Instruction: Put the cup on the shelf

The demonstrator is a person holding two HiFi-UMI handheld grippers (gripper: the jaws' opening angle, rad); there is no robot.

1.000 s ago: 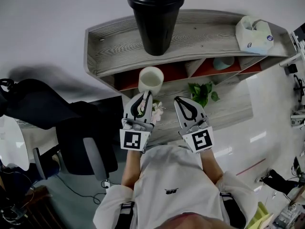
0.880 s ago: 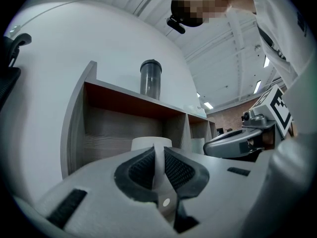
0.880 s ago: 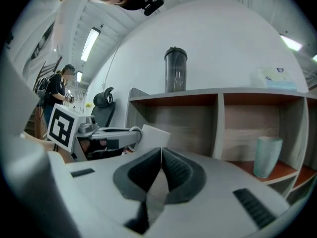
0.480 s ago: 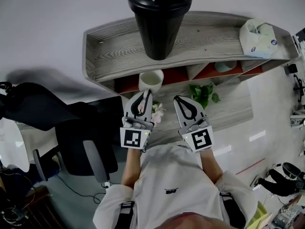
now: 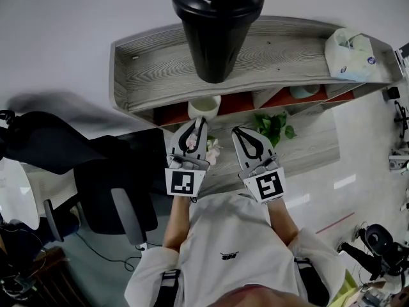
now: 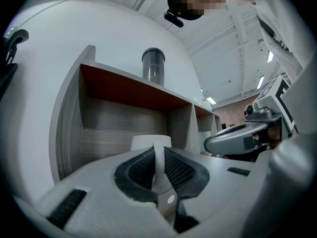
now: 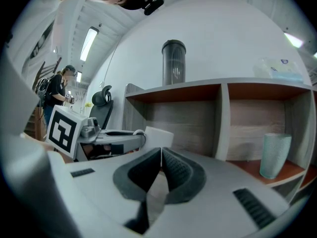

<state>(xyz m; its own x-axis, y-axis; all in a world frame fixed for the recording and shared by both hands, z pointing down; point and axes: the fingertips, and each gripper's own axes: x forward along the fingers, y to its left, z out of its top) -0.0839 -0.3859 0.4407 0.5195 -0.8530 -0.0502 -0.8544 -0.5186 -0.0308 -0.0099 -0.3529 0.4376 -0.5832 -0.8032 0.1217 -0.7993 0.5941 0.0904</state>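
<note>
Cream-white round cup (image 5: 204, 105) is upright, mouth up, long axis vertical, halfway into the leftmost bay of the grey wood-grain shelf unit (image 5: 153, 66) on the white wall (image 5: 57, 24). Left gripper (image 5: 197, 124) clamps the cup's wall, and its base is possibly touching down. Right gripper (image 5: 238, 132) is closed and empty.

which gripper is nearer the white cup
Left. The left gripper has its jaws shut on the white cup, at the shelf. The right gripper hangs to the cup's right, apart from it, jaws together and empty.

A black tumbler (image 5: 216, 31), tissue pack (image 5: 350, 48), plant (image 5: 271, 125) and chair (image 5: 96, 184) are in view.
</note>
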